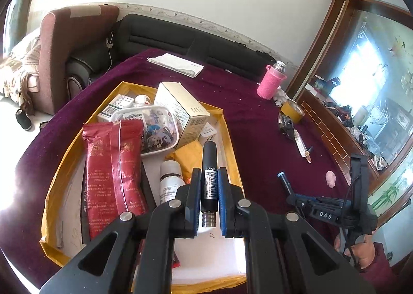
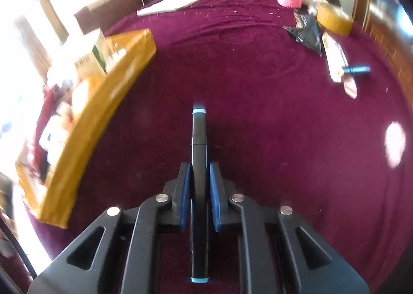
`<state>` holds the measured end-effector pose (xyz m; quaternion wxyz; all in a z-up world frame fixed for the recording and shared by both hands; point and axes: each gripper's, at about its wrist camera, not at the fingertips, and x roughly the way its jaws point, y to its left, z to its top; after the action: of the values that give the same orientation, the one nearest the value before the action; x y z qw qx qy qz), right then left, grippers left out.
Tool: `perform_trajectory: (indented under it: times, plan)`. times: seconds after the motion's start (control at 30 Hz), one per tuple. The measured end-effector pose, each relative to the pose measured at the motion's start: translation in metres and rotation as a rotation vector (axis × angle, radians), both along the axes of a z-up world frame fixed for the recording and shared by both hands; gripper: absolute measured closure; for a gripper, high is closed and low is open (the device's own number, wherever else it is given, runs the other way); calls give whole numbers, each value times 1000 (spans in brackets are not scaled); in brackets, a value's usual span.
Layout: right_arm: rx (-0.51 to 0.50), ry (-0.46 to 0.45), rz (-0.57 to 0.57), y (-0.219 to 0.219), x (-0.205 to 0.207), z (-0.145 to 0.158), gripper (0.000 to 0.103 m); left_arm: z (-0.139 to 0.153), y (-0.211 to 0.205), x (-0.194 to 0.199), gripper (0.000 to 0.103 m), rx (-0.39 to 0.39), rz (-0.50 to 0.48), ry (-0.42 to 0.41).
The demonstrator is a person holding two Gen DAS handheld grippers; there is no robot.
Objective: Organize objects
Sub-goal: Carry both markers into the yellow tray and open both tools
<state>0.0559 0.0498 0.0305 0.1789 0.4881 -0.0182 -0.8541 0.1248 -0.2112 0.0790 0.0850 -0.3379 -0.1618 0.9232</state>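
Observation:
My left gripper (image 1: 209, 176) is shut on a black marker with a barcode label and a metal threaded end (image 1: 209, 185), held above the right side of a yellow-walled cardboard tray (image 1: 55, 180). The tray holds a red packet (image 1: 113, 172), a white bottle (image 1: 169, 180), a clear pouch (image 1: 152, 128) and a cream box (image 1: 180, 108). My right gripper (image 2: 199, 172) is shut on a black marker with light-blue ends (image 2: 198, 165), above the purple cloth to the right of the tray (image 2: 103, 103). The right gripper also shows in the left wrist view (image 1: 281, 175).
On the purple cloth (image 2: 258, 113) to the far right lie a pink-sleeved flask (image 1: 271, 82), a tape roll (image 1: 293, 110), a dark wrapper (image 2: 304, 30), a blue-capped pen (image 2: 357, 70) and a pink ball (image 1: 331, 178). Folded paper (image 1: 175, 64) lies at the back. A wooden cabinet (image 1: 335, 134) borders the right.

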Motion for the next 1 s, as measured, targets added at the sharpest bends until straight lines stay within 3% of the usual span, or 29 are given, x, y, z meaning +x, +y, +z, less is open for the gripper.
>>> perform_trajectory:
  times: [0.27,0.57,0.7,0.87,1.0]
  plan:
    - [-272,27,53,7,9,40,91,-6,3,13,93,-14,-1,-19]
    - [-367,72,251,-47,28,90,90,-28,3,10,93,-24,-4,-75]
    - [-314,11,318,-86,22,85,90,-40,4,5,93,-26,-11,-98]
    - [-158,-41,296,-126,-2,55,90,-44,8,4,93,-35,-17,-97]
    - [-96,-42,256,-139,-19,42,89,-47,9,5,93,-41,-13,-103]
